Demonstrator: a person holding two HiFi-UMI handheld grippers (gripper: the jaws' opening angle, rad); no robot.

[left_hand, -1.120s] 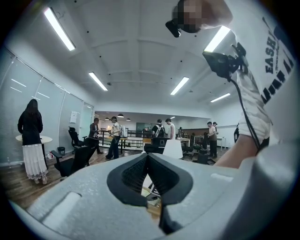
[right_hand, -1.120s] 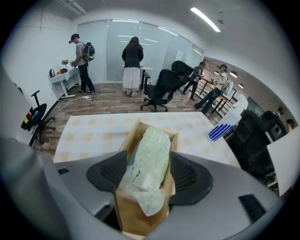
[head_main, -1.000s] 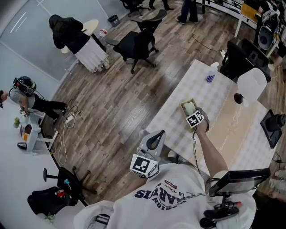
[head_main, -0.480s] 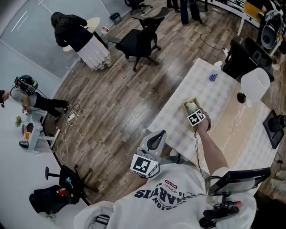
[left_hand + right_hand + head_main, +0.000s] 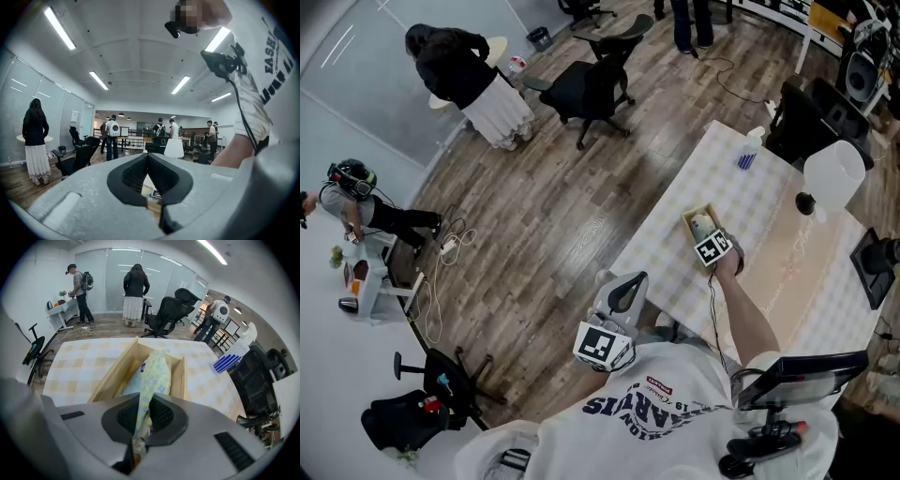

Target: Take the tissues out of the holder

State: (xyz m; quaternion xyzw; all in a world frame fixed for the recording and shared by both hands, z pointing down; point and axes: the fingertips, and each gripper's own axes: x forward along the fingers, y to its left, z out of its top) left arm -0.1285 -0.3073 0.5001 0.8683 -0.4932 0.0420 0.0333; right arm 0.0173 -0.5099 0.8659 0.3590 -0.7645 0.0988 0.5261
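1. A patterned yellow-green tissue pack [image 5: 153,376] lies in an open wooden holder [image 5: 111,377] on the check-clothed counter [image 5: 77,366]. Its long axis runs along the holder's length, straight away from the jaws and toward the counter's far end.
2. The pack looks to be turned up on its narrow edge. Its near end is drawn up between the jaws, and its far end is still inside the holder, close to the end wall.
3. A pale blue item [image 5: 127,386] sits beside the pack in the same holder; what it is cannot be told.
4. The right gripper [image 5: 146,403] has just been closing its jaws, and they now pinch the pack's near end, with the wrapper bunched between the 2 pads.
5. In the head view, the right hand [image 5: 727,266] reaches out over the counter on a bare, nearly straight forearm. The gripper is tipped steeply down into the holder.
6. The left gripper [image 5: 148,157] is held low by the person's torso, off the counter's near edge. It points about level across the room, and its jaws meet at the tips with nothing held.
7. A white bottle [image 5: 748,148] with a blue label stands well apart from the holder, near the counter's far end.
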